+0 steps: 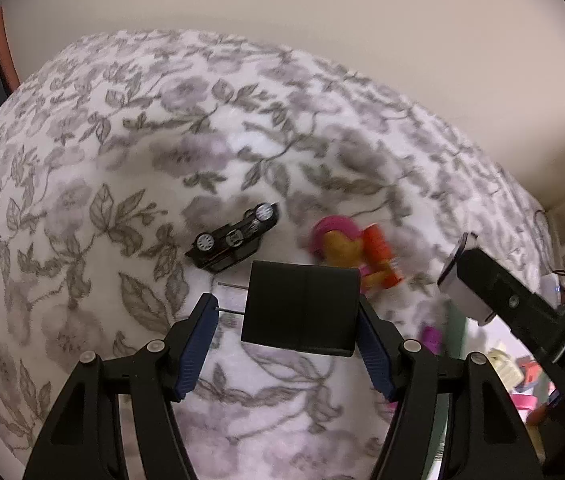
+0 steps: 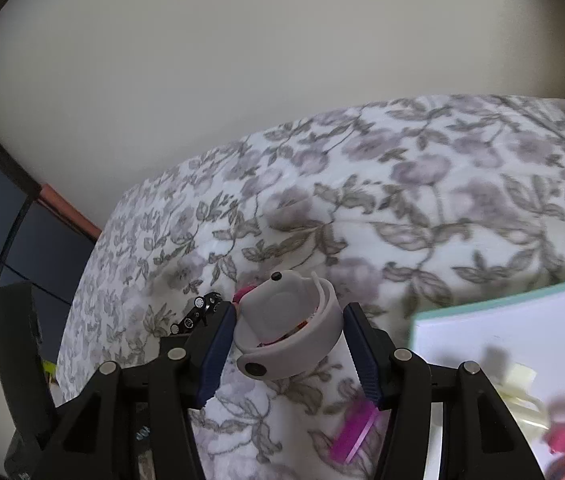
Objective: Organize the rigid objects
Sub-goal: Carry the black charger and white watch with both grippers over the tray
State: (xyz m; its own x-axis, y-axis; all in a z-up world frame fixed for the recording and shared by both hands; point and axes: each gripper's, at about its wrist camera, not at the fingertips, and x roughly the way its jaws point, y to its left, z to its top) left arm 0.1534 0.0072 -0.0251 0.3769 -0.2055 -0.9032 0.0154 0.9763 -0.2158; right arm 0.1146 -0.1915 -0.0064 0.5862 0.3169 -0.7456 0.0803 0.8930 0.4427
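My left gripper (image 1: pixel 287 312) is shut on a black rectangular box (image 1: pixel 300 308) and holds it above the floral bedspread (image 1: pixel 122 152). Beyond it lie a black toy car (image 1: pixel 234 240) on its back and a pink and orange toy figure (image 1: pixel 356 250). My right gripper (image 2: pixel 289 320) is shut on a grey wristband watch (image 2: pixel 288 320), held over the bedspread (image 2: pixel 402 200). The toy car (image 2: pixel 196 312) shows just left of its left finger. The right gripper (image 1: pixel 458 280) with the watch also shows at the right in the left wrist view.
A white tray with a teal rim (image 2: pixel 502 320) holding small toys sits at the right. A purple piece (image 2: pixel 356 432) lies on the bed below the right gripper. A cream wall (image 2: pixel 242 80) stands behind the bed. A dark cabinet (image 2: pixel 2 240) is at the left.
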